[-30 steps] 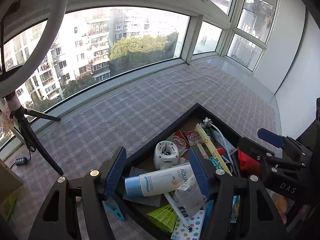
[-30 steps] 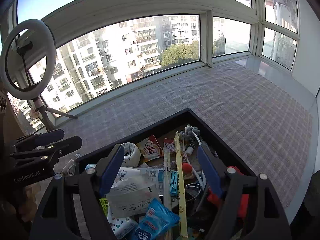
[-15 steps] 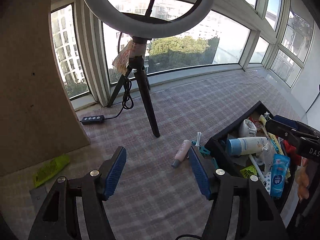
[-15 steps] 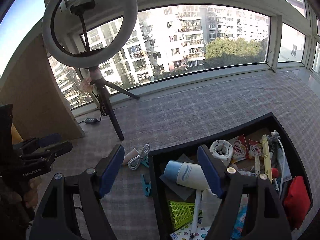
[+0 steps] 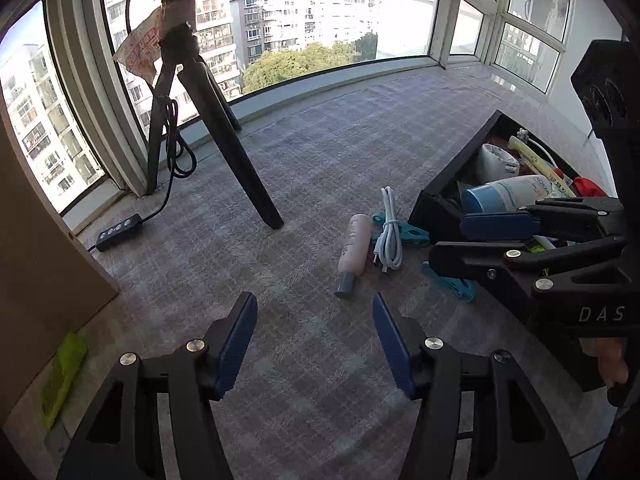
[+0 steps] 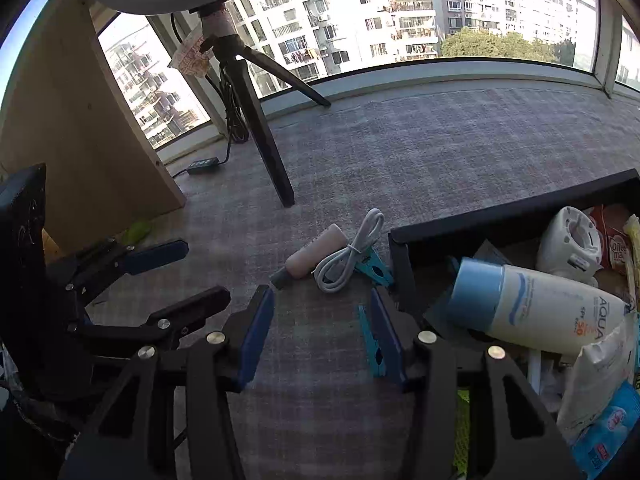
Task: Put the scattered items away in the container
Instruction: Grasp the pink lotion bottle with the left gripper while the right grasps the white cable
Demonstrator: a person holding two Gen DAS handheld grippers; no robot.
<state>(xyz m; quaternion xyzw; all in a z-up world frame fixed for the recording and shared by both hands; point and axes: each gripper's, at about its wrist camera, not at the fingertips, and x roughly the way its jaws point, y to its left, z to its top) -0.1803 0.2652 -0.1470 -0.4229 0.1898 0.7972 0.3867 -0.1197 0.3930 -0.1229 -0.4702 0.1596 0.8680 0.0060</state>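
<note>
You are holding the left gripper [image 5: 314,340] and right gripper [image 6: 322,328] spread and empty. A pink tube [image 5: 354,248], white cable [image 5: 388,232] and teal clips [image 5: 404,234] are lying beside the black container [image 6: 480,216]; a tripod leg [image 5: 240,160] is standing near them.

You swing both grippers off the black container [image 6: 500,212] and down to the floor, so the pink tube [image 5: 355,246], white cable [image 5: 389,232] and teal clips [image 5: 404,233] now sit ahead.
</note>
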